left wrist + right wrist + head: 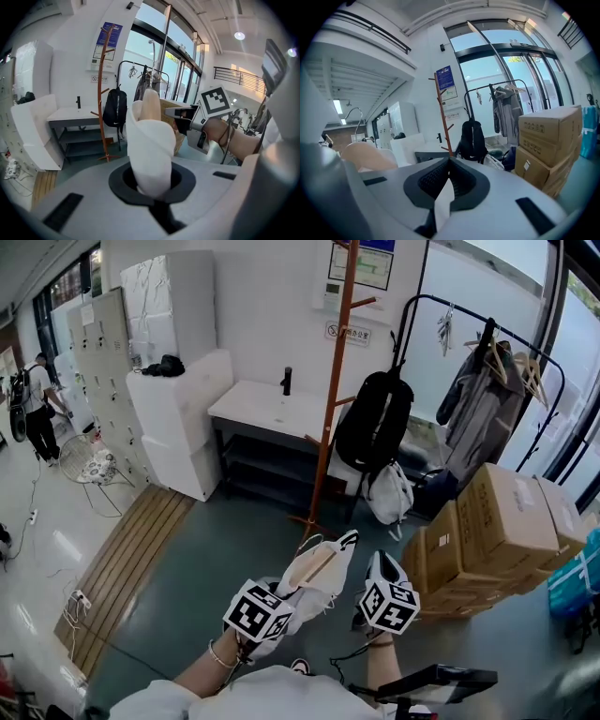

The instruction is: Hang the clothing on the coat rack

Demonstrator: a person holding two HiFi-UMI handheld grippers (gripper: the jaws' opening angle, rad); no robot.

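White cloth fills the left gripper [298,589], which is clamped on a thick fold of the pale garment [323,568]. The right gripper [378,570] is closed on only a thin edge of it. The garment hangs bunched between the two, low in the head view and well short of the brown coat rack [335,381] beside the table [262,409]. To carry it well, I judge both clamps need to be firm, the cloth kept off the floor, and a free peg chosen above the black backpack [373,423]. The left gripper view shows the fat roll rising from its jaws, and the right gripper view shows the slim strip nipped there. Only the head view shows the rack's foot and the boxes [497,521].
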